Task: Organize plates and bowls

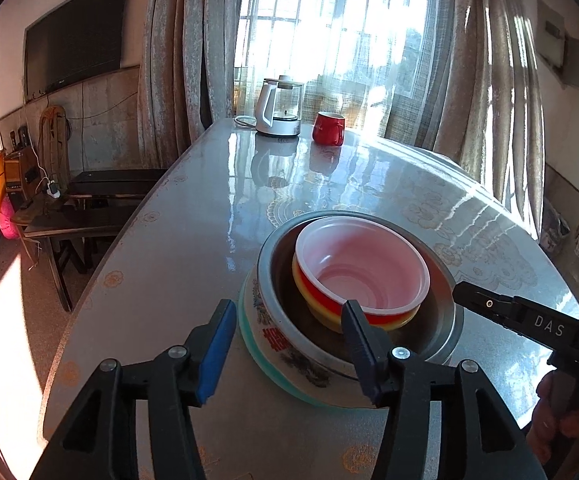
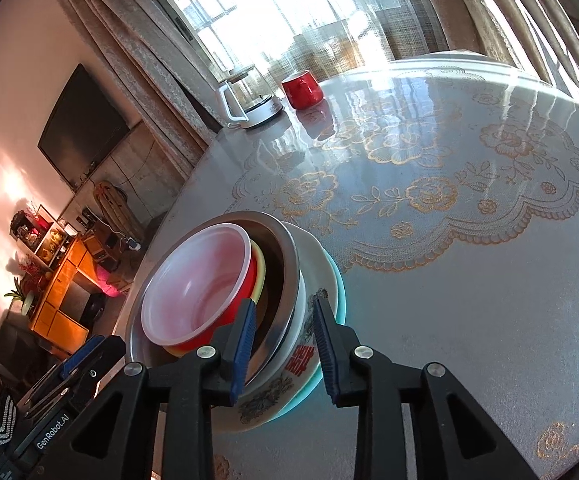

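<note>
A stack stands on the table (image 1: 161, 264): a teal plate (image 1: 257, 354) at the bottom, then a white patterned dish (image 1: 289, 350), a steel bowl (image 1: 437, 332), a yellow bowl (image 1: 329, 322) and a red bowl (image 1: 363, 268) with a white inside. My left gripper (image 1: 287, 306) is open, its jaws astride the stack's near rim without pressing on it. My right gripper (image 2: 285, 304) is open too. One of its pads is inside the steel bowl (image 2: 289, 264) and the other outside the white dish (image 2: 285, 384), with a gap showing. The right gripper (image 1: 469, 296) reaches in from the right.
A white and glass kettle (image 1: 277, 108) and a red mug (image 1: 328, 128) stand at the table's far end by the curtained window. Dark wooden benches (image 1: 89, 216) stand left of the table. A hand (image 1: 549, 416) holds the right gripper. The left gripper (image 2: 85, 360) shows at the lower left.
</note>
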`<state>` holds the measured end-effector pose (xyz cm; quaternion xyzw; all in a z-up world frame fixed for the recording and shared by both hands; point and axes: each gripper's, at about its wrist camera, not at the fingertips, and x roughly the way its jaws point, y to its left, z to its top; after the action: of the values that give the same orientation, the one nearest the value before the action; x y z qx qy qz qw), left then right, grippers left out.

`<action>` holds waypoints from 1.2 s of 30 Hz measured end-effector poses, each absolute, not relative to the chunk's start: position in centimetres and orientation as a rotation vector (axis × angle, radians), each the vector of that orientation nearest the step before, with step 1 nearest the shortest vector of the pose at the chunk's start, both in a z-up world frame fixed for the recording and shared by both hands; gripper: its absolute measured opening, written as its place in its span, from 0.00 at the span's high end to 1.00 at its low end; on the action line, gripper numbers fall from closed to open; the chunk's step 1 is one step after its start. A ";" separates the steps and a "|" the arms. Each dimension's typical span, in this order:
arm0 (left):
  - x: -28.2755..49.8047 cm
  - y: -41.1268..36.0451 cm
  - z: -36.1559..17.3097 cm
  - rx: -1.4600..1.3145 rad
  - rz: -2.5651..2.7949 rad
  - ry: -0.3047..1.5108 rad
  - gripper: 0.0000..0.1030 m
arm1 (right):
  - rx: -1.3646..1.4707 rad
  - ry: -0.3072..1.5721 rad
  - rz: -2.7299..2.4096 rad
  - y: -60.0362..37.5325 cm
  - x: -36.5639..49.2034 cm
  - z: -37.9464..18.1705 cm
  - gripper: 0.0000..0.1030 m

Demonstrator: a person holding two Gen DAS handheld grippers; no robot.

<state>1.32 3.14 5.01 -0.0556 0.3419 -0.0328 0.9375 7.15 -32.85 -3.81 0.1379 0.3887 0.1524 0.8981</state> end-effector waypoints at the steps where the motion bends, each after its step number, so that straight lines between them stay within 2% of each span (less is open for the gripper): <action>1: 1.2 3.2 5.0 -0.114 -0.064 0.695 0.40 | 0.278 0.802 0.311 -32.9 6.9 -3.8 0.71; 6: 0.3 3.7 4.7 -0.124 -0.049 0.693 0.22 | 0.243 0.774 0.290 -33.1 5.6 -3.8 0.70; 9: -0.3 3.8 4.3 -0.116 -0.044 0.702 0.10 | 0.205 0.744 0.272 -33.1 4.7 -3.6 0.67; 11: -0.8 3.6 4.0 -0.101 -0.050 0.705 0.01 | 0.177 0.722 0.261 -33.0 4.0 -3.4 0.60; 13: -1.3 3.5 3.8 -0.081 -0.049 0.695 0.00 | 0.140 0.702 0.254 -32.7 3.4 -3.4 0.56; 15: -1.8 3.5 3.5 -0.064 -0.044 0.687 0.00 | 0.101 0.691 0.255 -32.4 2.8 -3.6 0.47; 17: -2.1 3.5 3.1 -0.055 -0.038 0.687 0.00 | 0.063 0.672 0.255 -32.0 2.1 -3.8 0.31; 19: -2.4 3.7 2.7 -0.053 -0.023 0.697 0.00 | 0.028 0.643 0.257 -31.6 1.3 -4.1 0.27; 25: -3.3 4.2 1.6 -0.017 0.014 0.690 0.00 | -0.009 0.583 0.259 -31.2 -0.7 -5.1 0.21; 36: -5.4 4.0 0.2 0.044 0.085 0.675 0.00 | -0.043 0.625 0.274 -31.2 -4.1 -8.2 0.21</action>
<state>-5.39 4.03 0.16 0.0215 0.3308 0.0417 0.9425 -4.06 -31.24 -8.16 -0.0210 0.3064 0.1344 0.9421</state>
